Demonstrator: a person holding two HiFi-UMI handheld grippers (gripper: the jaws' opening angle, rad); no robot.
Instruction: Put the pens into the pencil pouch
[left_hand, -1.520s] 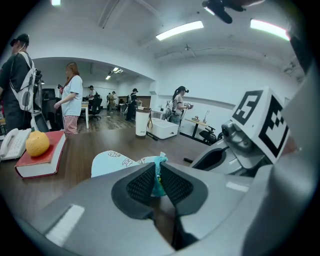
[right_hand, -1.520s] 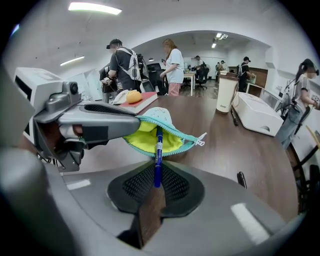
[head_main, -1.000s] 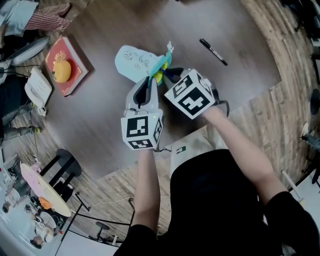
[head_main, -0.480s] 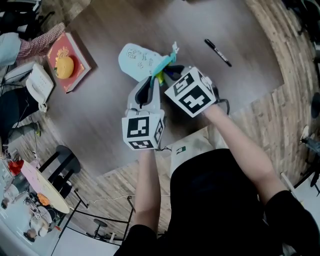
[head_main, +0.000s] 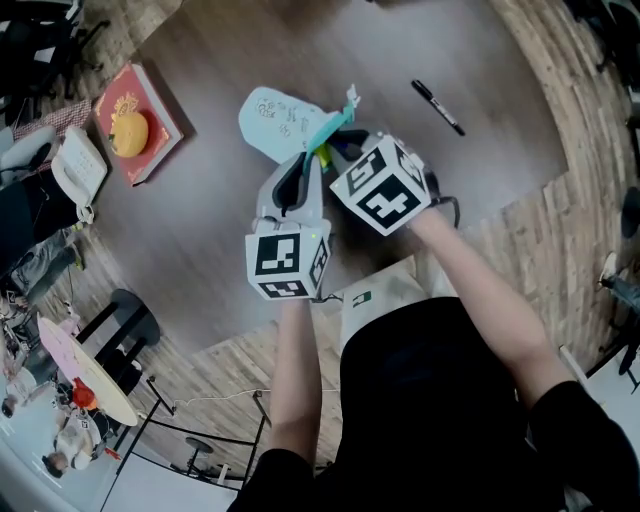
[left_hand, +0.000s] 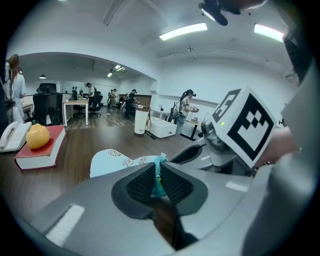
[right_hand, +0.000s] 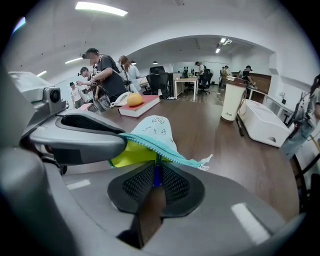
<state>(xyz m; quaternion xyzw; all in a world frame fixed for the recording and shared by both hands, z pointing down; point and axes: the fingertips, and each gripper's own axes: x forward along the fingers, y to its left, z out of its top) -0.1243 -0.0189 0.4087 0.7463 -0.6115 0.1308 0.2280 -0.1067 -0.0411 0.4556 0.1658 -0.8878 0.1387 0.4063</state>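
Your right gripper (right_hand: 156, 170): jaws narrowed onto one blue pen (right_hand: 157, 179), far end under the zip edge of the teal pencil pouch (head_main: 275, 120) just ahead. Your left gripper (left_hand: 159, 172): pinching that pouch's rim, close alongside. Tally: one pouch, two pens visible. Outstanding, likely: this pen, then the black marker (head_main: 438, 106) well off right.

Soft printed cloth for the pencil pouch (head_main: 278, 120) (matt, no sheen); smooth dark wood-grain table (head_main: 200, 225)

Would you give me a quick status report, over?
Left gripper shut on pouch edge. Right gripper shut on blue pen, at pouch mouth. Black pen on table. Nothing in the way.
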